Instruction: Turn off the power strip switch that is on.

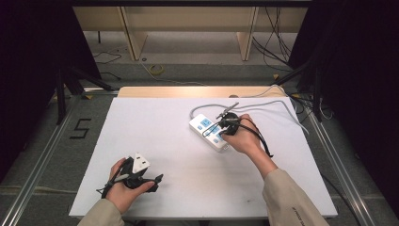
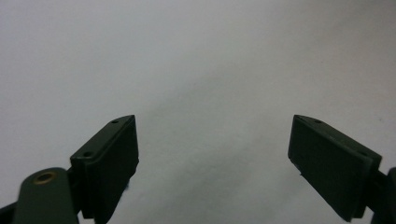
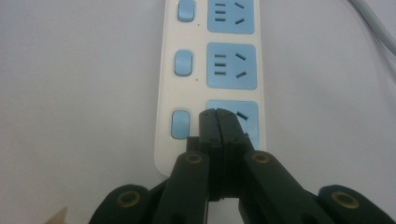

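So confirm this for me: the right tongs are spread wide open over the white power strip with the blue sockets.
Not quite. The right tongs are shut, jaws pressed together, over the white power strip with the blue sockets, at its nearest socket. The right gripper view shows it.

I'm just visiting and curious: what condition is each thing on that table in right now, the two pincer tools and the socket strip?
Left gripper: jaws wide open, nothing between them, over bare table.
Right gripper: jaws shut together, empty, tips over the nearest outlet.
Power strip: lying flat, nothing plugged into the visible outlets.
Strip's grey cable: lying slack across the table.
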The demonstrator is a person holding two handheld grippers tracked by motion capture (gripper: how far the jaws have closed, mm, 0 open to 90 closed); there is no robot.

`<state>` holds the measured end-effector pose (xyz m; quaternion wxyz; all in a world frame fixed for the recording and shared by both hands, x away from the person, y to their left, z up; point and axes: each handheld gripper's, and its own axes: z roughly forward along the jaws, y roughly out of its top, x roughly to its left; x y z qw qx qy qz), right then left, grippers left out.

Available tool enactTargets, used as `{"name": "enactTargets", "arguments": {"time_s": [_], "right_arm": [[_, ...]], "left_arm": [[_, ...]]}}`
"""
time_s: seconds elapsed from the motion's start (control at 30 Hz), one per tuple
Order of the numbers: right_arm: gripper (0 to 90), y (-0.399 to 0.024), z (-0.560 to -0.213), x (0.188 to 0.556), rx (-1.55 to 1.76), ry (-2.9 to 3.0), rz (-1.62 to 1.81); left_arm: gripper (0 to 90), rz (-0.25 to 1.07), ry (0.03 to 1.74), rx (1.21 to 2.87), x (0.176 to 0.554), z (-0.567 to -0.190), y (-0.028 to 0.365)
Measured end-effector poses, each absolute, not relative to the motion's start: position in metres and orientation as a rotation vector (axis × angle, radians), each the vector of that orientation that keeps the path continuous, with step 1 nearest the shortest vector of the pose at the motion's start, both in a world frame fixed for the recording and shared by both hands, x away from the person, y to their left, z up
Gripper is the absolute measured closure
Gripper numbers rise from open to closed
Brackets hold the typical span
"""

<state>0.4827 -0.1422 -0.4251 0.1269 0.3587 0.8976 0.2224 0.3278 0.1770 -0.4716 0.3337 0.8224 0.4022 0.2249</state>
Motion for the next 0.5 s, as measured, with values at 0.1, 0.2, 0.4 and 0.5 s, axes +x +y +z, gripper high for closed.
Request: {"name": "enactTargets", "arguments": {"time_s": [0.1,0.2,0.4,0.5], "right_arm": [[90.0,-0.1401,-0.4251,0.4836,1.038,2.615,0.651],[90.0,-0.1383,-0.4249,0.4842,1.043,2.616,0.648],[90.0,-0.1356,-0.4260,0.4849,1.042,2.628,0.640],[90.0,-0.1345,-0.4266,0.4850,1.036,2.629,0.640]], "left_arm": [[15.9,0.587,1.049,2.148,0.3279,-0.4715,0.1770],[15.9,0.587,1.048,2.148,0.3279,-0.4716,0.1770],[15.9,0.583,1.049,2.147,0.3279,-0.4718,0.1767],[15.9,0.583,1.050,2.149,0.3279,-0.4720,0.1766]]}}
